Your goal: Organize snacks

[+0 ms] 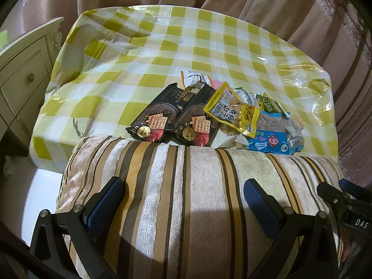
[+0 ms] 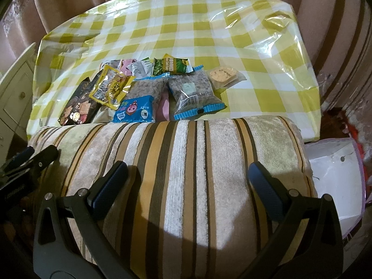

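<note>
A heap of snack packets lies near the front edge of the checked table [image 1: 162, 46] [image 2: 209, 34]. Two black cracker packs [image 1: 151, 116] [image 2: 79, 107] lie at its left, with a yellow pack [image 1: 232, 109] [image 2: 111, 88] beside them. Blue-edged seed bags [image 1: 272, 130] [image 2: 193, 93], a green pea pack [image 2: 167, 67] and a round biscuit [image 2: 223, 75] lie to the right. My left gripper [image 1: 183, 200] and right gripper [image 2: 188, 181] both hover open over a striped cushion [image 1: 186, 186] [image 2: 174, 174], short of the snacks, holding nothing.
Pink curtains [image 1: 302, 11] hang behind the table. A cream drawer cabinet [image 1: 25, 69] stands at the left. A white bin with a plastic liner [image 2: 334, 179] sits on the floor at the right. The far half of the table is bare cloth.
</note>
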### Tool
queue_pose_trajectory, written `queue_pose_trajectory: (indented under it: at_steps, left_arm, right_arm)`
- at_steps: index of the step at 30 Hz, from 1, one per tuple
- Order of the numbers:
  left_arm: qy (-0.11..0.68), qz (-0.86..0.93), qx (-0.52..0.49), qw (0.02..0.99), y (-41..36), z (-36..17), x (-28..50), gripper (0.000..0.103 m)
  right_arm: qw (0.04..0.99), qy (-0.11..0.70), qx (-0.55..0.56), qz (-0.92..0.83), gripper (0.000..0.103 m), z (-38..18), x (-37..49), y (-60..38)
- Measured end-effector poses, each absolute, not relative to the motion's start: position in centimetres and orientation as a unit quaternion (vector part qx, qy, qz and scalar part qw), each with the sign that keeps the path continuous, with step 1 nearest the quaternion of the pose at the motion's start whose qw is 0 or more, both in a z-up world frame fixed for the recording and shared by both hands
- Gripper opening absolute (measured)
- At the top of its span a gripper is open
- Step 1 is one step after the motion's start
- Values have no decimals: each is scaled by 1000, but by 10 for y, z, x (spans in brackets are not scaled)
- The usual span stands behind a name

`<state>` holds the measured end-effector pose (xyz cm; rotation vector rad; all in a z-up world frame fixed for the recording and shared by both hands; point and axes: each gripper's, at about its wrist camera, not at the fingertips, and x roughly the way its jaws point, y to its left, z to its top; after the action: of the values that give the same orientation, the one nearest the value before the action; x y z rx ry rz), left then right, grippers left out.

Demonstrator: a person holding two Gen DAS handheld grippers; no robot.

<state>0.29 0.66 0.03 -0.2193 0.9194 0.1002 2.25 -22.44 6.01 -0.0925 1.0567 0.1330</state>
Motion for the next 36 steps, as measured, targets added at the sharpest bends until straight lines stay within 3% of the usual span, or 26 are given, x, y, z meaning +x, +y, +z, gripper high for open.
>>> queue_pose_trajectory:
  at_steps: [10, 14, 21, 23, 31, 36]
  left_arm:
    - [441, 39, -114, 889, 19, 2, 27, 103]
    - [437, 18, -118, 891, 20, 4, 41, 93]
    - [448, -77, -187, 871, 11, 0, 79, 88]
    - [457, -95, -220, 857, 10, -6, 89, 81]
    - [480, -99, -251, 835, 0, -24, 114, 79]
    - [485, -114, -268, 825, -4, -31, 130, 79]
  right_arm:
    - [844, 523, -53, 106, 103, 54, 58, -230]
    - [840, 526, -77, 110, 103, 48, 79, -225]
    - [831, 543, -59, 103, 103, 30, 115, -231]
    - [830, 544, -56, 104, 103, 28, 121, -232]
    - [836, 534, -68, 108, 102, 24, 136, -225]
    - [828, 545, -73, 114, 91, 16, 148, -220]
